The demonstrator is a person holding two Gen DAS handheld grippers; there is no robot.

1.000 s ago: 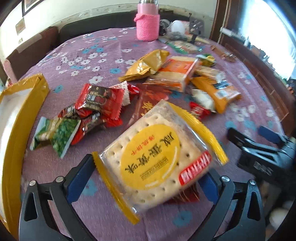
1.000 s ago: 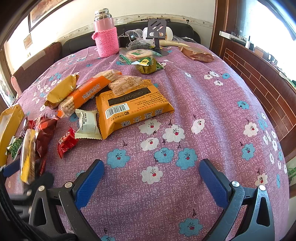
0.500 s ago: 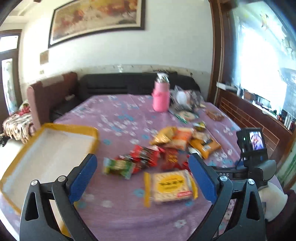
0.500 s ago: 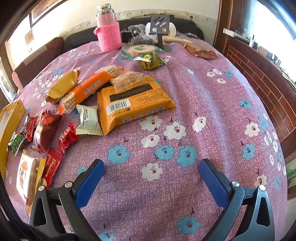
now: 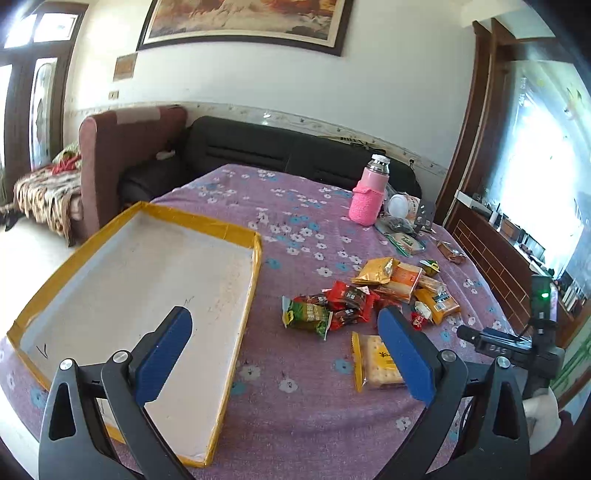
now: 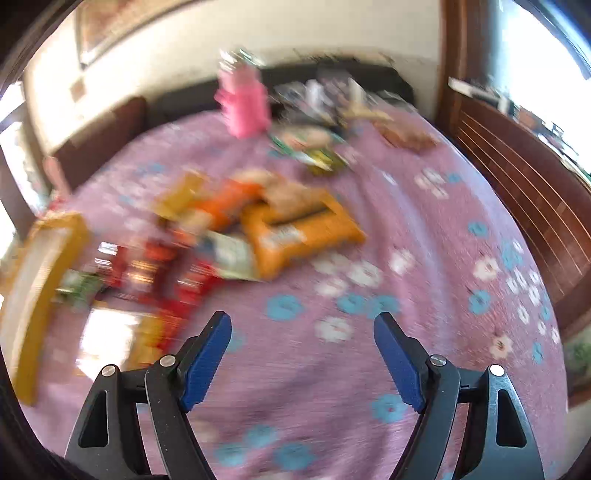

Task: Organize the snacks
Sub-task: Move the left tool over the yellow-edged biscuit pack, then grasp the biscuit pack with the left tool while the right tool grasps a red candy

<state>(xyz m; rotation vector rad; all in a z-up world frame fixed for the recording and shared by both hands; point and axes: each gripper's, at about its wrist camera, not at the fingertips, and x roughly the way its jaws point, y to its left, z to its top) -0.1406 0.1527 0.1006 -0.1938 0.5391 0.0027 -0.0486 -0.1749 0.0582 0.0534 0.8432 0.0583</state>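
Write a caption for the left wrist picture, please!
Open left gripper above an empty yellow-rimmed tray and scattered snacks.

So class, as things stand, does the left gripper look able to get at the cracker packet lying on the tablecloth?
Probably yes. The left gripper is open and empty, and the cracker packet lies flat by its right finger with nothing on top. The nearby green packet lies clear of it.

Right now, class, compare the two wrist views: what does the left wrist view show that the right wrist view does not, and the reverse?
Only the left wrist view shows the framed painting on the wall and the other handheld device at right. Only the right wrist view shows the large orange barcode packet close up, though blurred. Both show the purple floral tablecloth, the pink knitted-sleeve flask, the yellow-rimmed white tray and an open blue-padded claw.
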